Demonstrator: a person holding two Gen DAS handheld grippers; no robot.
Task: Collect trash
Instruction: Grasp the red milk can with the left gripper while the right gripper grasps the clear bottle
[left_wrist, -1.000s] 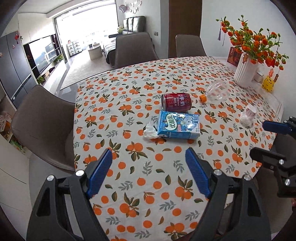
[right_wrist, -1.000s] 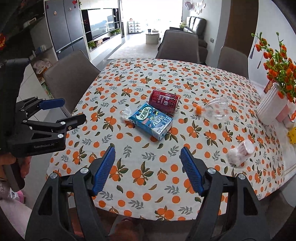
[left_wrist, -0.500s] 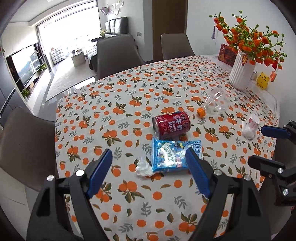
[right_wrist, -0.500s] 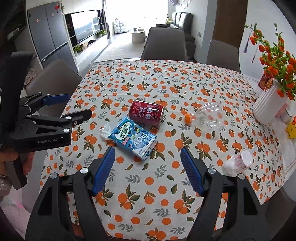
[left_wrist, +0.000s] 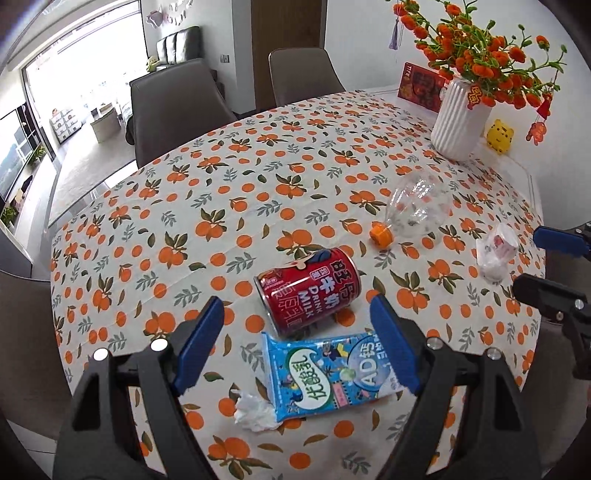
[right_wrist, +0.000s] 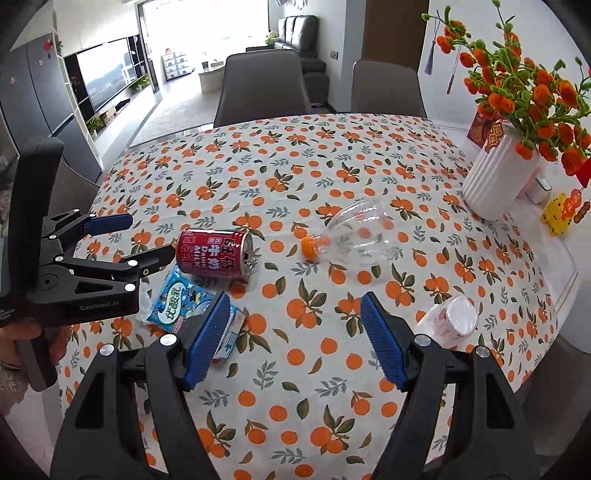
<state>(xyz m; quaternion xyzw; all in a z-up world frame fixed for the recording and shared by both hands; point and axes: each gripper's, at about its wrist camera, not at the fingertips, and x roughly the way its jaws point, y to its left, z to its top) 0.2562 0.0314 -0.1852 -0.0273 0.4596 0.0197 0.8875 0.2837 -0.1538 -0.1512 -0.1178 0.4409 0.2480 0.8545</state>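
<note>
Left wrist view: blue pads (left_wrist: 199, 347) spread wide, the left gripper (left_wrist: 299, 347) hovers over the blue milk carton (left_wrist: 328, 376) and red can (left_wrist: 308, 290) lying together on the table (left_wrist: 221, 206). The right gripper (right_wrist: 295, 339), equally released, hangs beside the clear bottle (right_wrist: 354, 236).

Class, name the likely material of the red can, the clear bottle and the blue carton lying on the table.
Red can: seems metal, glossy print, silvery rim. Clear bottle: thin transparent plastic, dented, orange cap. Blue carton: probably coated paperboard, flattened, faint sheen.

red can (left_wrist: 308, 291) touching carton (left_wrist: 328, 373), bottle (right_wrist: 354, 234) apart
</note>
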